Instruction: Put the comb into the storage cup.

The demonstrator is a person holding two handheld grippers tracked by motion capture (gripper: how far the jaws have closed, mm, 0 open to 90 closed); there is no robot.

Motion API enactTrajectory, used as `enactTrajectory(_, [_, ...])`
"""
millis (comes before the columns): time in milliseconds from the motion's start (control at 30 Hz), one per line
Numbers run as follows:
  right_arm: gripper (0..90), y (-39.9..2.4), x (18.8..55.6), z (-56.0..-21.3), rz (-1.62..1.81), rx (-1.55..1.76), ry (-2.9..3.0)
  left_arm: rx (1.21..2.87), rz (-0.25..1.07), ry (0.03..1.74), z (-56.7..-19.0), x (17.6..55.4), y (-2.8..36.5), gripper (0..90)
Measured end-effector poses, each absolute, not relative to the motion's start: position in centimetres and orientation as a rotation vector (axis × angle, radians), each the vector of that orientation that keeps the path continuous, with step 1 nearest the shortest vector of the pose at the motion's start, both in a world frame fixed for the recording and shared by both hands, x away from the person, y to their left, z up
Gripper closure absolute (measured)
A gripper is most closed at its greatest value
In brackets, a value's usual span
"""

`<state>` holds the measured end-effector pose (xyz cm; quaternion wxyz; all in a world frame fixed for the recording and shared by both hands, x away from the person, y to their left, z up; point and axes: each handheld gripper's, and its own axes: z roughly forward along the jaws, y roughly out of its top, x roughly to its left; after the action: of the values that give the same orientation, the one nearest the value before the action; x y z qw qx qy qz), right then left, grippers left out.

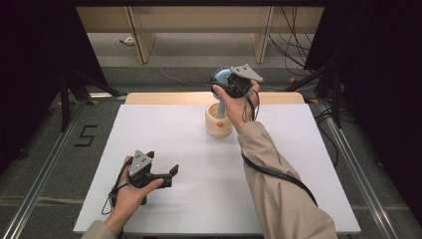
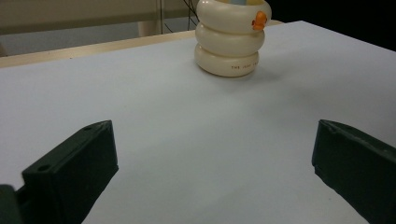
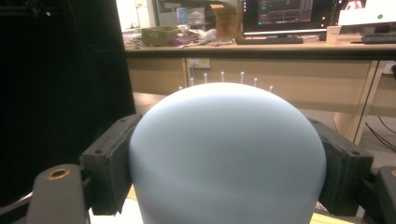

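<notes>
A light blue hairbrush stands head up in a cream holder made of stacked rings, at the far middle of the white table. My right gripper is shut on the brush head. In the right gripper view both black jaws press the sides of the rounded blue brush back, and white bristle tips poke up behind it. My left gripper rests low at the near left with its jaws wide apart and nothing between them. The holder, with a small orange mark, stands far ahead of the left gripper.
A wooden strip runs along the table's far edge. Behind it stand wooden furniture legs and loose cables on the floor. Black stands flank the table on both sides. A desk with monitors fills the background in the right gripper view.
</notes>
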<state>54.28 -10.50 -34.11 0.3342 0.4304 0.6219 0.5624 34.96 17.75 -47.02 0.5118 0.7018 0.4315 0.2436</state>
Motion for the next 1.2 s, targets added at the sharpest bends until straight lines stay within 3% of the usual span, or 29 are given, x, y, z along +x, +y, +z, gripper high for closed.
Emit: enactTrajectory(1200, [20.9, -9.9, 54.0, -36.8, 1.454, 1.104, 1.633, 1.695, 0.582, 1.035, -47.1, 35.0, 17.6, 0.0])
